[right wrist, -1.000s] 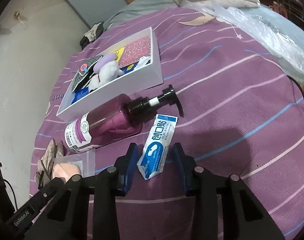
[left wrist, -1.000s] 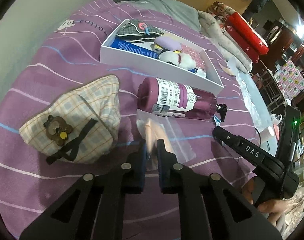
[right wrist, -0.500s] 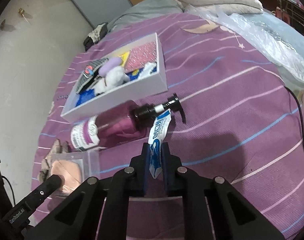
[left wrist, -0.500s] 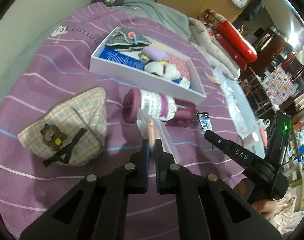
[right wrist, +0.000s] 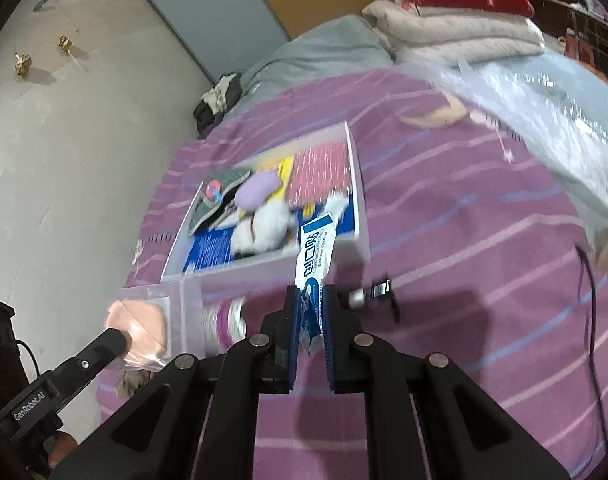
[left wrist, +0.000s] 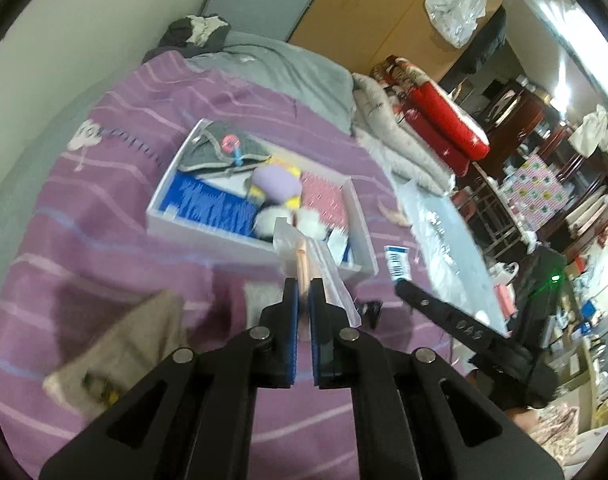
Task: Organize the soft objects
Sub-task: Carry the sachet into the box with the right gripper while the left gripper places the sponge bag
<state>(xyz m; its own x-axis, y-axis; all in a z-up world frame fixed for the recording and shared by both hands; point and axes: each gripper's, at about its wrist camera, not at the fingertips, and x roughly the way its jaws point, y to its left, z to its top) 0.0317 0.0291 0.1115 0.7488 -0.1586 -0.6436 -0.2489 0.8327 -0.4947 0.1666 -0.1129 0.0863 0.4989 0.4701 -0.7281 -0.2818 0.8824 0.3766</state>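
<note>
My left gripper (left wrist: 302, 286) is shut on a clear plastic bag with a peach pad (left wrist: 304, 264) and holds it in the air before the white box (left wrist: 208, 230). The bag also shows in the right wrist view (right wrist: 144, 320). My right gripper (right wrist: 308, 294) is shut on a blue and white packet (right wrist: 313, 258), lifted near the box's near wall (right wrist: 264, 268). The packet also shows in the left wrist view (left wrist: 397, 264). The box holds a grey pouch (left wrist: 220, 150), a lilac plush (left wrist: 276, 182), a white plush (right wrist: 264, 226) and a pink packet (right wrist: 319, 176).
A purple pump bottle (right wrist: 228, 322) lies on the striped purple bedspread (right wrist: 463, 280) below both grippers. A checked pouch (left wrist: 116, 356) lies at the left. Folded red and white blankets (left wrist: 435, 120) and clear plastic sheet (right wrist: 543, 92) lie at the bed's far side.
Both grippers closed on their items and lifted them off the bedspread, then moved forward toward the white box.
</note>
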